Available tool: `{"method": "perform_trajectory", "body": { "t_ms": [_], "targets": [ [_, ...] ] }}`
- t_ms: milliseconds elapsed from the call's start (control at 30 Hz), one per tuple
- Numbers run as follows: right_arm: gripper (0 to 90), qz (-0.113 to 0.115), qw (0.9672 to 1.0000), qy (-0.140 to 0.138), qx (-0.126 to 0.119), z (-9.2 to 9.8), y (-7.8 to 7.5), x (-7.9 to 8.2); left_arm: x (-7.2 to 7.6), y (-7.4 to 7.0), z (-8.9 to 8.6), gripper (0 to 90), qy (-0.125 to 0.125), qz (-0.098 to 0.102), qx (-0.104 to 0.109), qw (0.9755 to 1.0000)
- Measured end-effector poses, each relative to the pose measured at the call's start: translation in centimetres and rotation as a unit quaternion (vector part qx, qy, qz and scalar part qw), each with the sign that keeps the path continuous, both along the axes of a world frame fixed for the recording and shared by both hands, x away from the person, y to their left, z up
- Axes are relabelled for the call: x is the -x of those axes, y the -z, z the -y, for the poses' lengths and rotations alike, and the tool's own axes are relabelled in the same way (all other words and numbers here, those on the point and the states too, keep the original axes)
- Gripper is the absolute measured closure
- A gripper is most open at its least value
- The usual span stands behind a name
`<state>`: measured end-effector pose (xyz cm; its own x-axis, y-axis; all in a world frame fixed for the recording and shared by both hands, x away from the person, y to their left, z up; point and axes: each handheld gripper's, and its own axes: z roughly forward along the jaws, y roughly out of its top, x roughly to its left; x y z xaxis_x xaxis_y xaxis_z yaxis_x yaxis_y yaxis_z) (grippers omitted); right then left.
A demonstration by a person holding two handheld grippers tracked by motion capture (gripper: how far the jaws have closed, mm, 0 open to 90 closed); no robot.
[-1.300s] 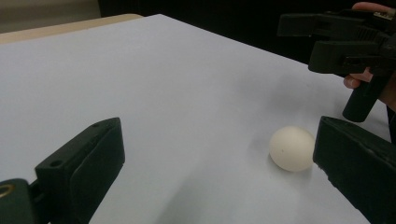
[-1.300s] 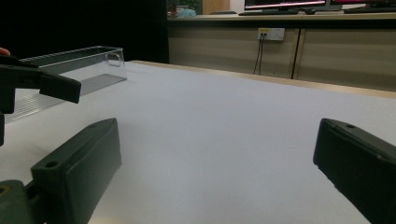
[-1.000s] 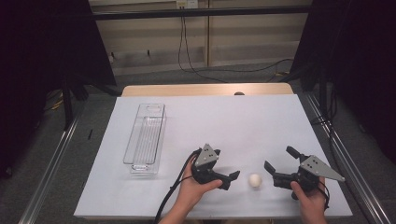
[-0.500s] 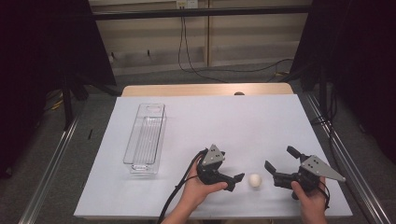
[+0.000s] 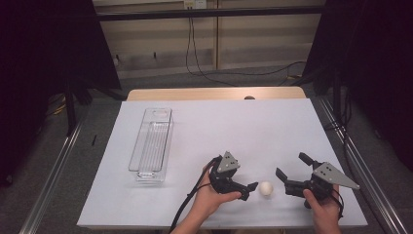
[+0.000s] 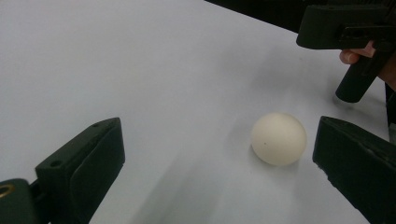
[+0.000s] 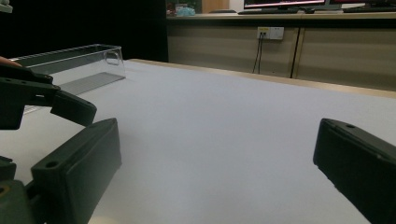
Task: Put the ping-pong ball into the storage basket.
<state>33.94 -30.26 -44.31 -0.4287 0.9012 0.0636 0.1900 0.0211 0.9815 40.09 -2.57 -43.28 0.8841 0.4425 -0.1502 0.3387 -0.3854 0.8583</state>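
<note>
A small white ball (image 5: 266,188) lies on the white table near the front edge. My left gripper (image 5: 247,189) is low, just left of the ball, and open. In the left gripper view the ball (image 6: 278,138) rests on the table between the spread jaws, close to the right one and not touching either; the gripper (image 6: 219,154) holds nothing. My right gripper (image 5: 291,165) is open to the right of the ball with nothing between its jaws, and it faces along the table in its own view (image 7: 217,163).
A clear plastic bin (image 5: 152,144) stands lengthwise on the left half of the table, and also appears far left in the right gripper view (image 7: 79,65). A wooden strip (image 5: 214,93) borders the table's far edge. Metal rails run along both sides.
My left gripper has slid to the right, towards the ball, so the ball now lies between its jaws. The ball and the right gripper have stayed put.
</note>
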Motion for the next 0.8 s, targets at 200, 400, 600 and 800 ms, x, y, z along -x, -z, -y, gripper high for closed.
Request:
{"method": "perform_trajectory", "body": {
  "t_ms": [200, 400, 600, 800],
  "targets": [
    [0.6, 0.001, 1.0000, 0.002, -0.002, 0.0, 0.0, 0.0, 0.0, 0.2, 0.4, 2.4, -0.003, -0.004, -0.001, 1.0000],
    [0.6, 0.000, 1.0000, 0.002, -0.004, 0.1, 0.0, 0.0, 0.0, 0.0, 0.7, 2.6, 0.001, -0.003, -0.010, 0.9999],
    [0.6, 0.001, 1.0000, 0.001, -0.002, 0.0, 0.0, 0.0, 0.1, 0.0, 1.0, 2.6, 0.005, -0.005, -0.010, 0.9999],
    [0.6, 0.001, 1.0000, 0.005, -0.007, 0.0, -0.1, 0.0, 0.2, 0.1, 1.3, 2.6, 0.009, -0.006, -0.013, 0.9999]
  ]
}}
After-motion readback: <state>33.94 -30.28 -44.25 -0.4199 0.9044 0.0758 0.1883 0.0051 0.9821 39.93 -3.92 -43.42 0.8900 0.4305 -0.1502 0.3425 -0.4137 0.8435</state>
